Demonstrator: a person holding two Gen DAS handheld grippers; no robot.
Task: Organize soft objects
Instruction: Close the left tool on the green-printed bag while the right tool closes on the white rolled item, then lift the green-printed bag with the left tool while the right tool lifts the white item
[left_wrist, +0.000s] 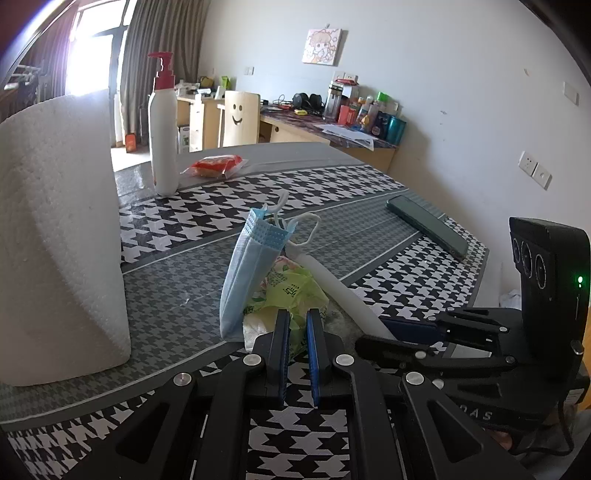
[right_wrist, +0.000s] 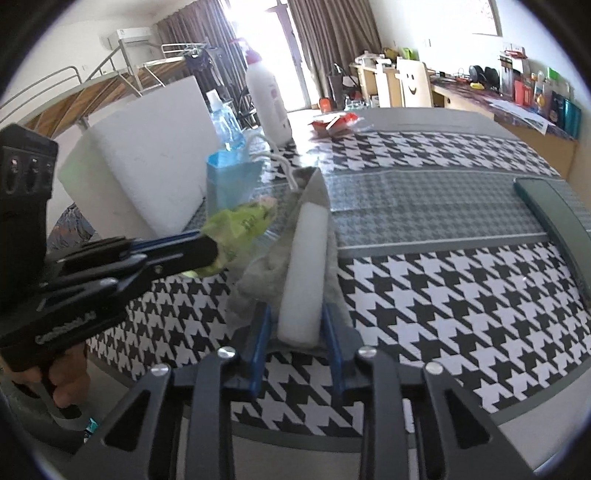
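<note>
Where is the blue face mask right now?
In the left wrist view, the blue face mask stands mid-table, right of the paper towel roll, touching the green packet.

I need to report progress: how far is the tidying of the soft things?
Nothing looks sorted yet. In hand: the left gripper is shut on the green packet, and the right gripper is around the white roll on the grey cloth. Left: the blue mask, standing loose on the table.

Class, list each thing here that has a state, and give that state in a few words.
Left gripper: shut on green plastic packet.
Right gripper: shut on white foam slab.
Blue face mask: folded, propped upright.
White paper towel roll: standing.
White pump bottle: upright.
Dark phone: lying flat.
</note>
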